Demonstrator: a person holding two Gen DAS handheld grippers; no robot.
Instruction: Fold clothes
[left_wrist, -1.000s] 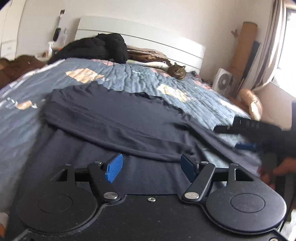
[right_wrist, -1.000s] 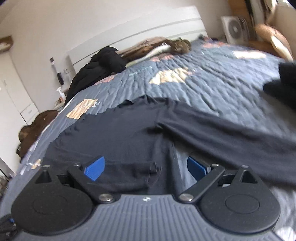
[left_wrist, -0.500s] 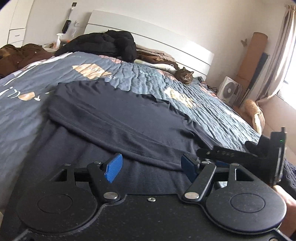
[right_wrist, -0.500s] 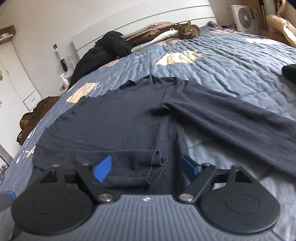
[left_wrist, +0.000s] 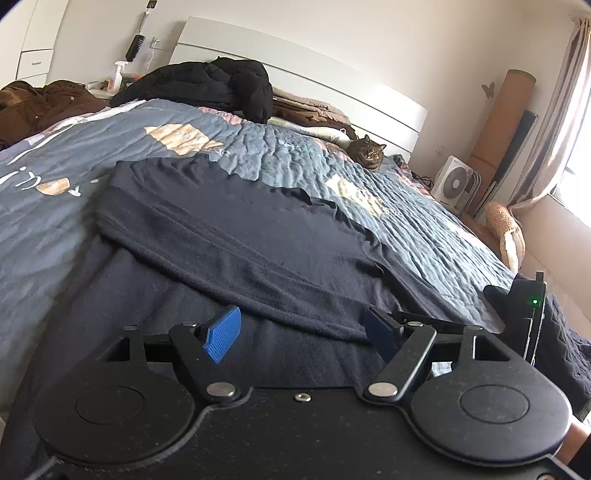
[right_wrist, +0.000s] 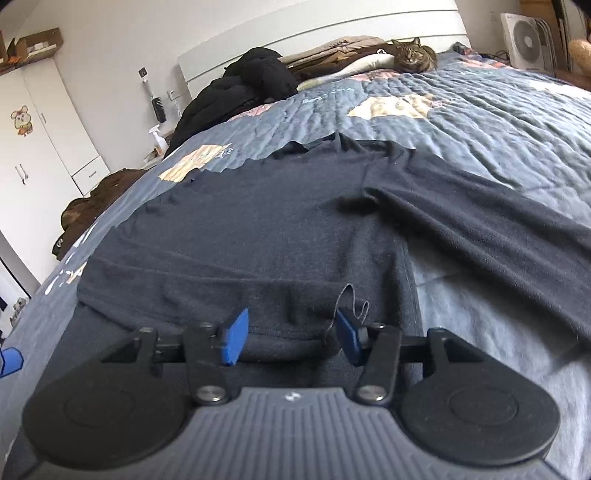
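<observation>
Ahead of my left claw (left_wrist: 299, 332), with its bright blue pads (left_wrist: 221, 334) on black arms, the sweater (left_wrist: 236, 236) reads as plain dark navy, almost black. Beneath it I see the quilt (left_wrist: 295, 162), slate blue with tan patches and white lettering. Further ahead, the cat (left_wrist: 367, 153) is brown tabby, striped; the jacket (left_wrist: 207, 86) is solid black; the headboard (left_wrist: 295, 74) is white. From my right claw (right_wrist: 291, 339), same blue pads, the wardrobe (right_wrist: 44, 125) far to its left is white with a cartoon sticker.
</observation>
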